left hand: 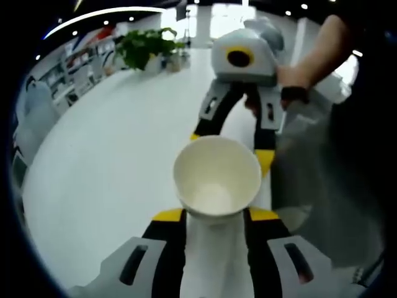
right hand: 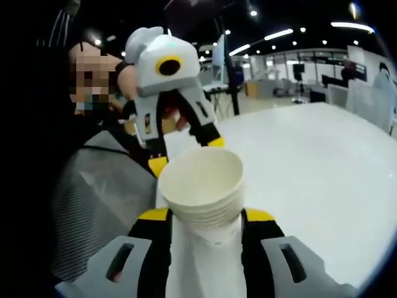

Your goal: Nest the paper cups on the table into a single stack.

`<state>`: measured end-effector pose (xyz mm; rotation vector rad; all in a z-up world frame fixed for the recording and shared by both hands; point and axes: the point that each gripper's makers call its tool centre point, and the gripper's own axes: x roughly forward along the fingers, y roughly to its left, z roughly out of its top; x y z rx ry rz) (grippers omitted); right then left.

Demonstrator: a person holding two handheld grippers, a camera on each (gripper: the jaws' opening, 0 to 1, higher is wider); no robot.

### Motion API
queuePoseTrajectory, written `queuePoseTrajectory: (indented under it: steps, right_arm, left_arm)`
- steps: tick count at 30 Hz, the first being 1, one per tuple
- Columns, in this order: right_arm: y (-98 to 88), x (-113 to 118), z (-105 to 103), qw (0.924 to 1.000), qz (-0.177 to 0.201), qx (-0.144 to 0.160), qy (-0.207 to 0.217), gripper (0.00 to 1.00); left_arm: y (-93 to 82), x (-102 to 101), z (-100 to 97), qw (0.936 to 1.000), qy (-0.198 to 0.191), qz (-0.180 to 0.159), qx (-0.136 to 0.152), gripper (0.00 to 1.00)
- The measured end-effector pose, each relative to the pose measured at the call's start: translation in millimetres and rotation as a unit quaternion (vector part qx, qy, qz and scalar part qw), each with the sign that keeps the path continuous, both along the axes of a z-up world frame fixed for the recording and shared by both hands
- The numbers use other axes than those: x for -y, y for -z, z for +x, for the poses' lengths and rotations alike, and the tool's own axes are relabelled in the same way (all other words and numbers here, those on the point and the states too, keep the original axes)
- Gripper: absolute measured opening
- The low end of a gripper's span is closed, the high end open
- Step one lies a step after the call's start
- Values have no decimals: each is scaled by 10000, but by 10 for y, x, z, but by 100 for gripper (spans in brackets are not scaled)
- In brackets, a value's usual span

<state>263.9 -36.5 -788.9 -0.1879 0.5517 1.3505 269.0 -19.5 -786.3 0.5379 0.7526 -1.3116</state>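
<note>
Cup [left hand: 216, 177] sits clamped between the left gripper [left hand: 215, 216] jaws in the left gripper view, held at its lower wall, its open mouth turned up and toward the camera, its long axis running along the jaws. Its inside is white and bare (nothing in it). Beyond it the right gripper [left hand: 232, 144] faces back from the upper right, a hand [left hand: 291, 81] behind its body, over the white table [left hand: 105, 161]. A plant [left hand: 144, 46] stands at the table's far end.

In the right gripper view, the right gripper [right hand: 205, 216] is closed on a stack [right hand: 203, 192] of nested cups, several rims showing one below another, mouth up and tilted toward the lens, axis in line with the jaws. The left gripper [right hand: 185, 152] hangs at upper left, jaw tips pointing down just behind the stack's rim; whether they touch it I cannot tell.
</note>
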Motion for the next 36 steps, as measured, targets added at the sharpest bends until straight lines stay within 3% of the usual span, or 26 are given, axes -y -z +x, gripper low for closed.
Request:
queuePoseTrajectory:
  steps: [7, 16, 26, 36]
  right_arm:
    - [-5, 11, 12, 10000, 8, -68, 53, 40]
    - [-110, 109, 125, 9999, -7, 41, 165, 39]
    - [-335, 292, 494, 9985, 14, 283, 477, 39]
    - [-467, 381, 817, 9977, -9, 471, 491, 39]
  left_arm:
    - [-5, 18, 15, 10000, -64, -44, -20, 35]
    - [-137, 124, 137, 9997, -9, -221, 99, 35]
    - [-357, 292, 501, 9985, 26, -419, 348, 33]
    - [-497, 382, 815, 9970, 166, -437, 624, 33]
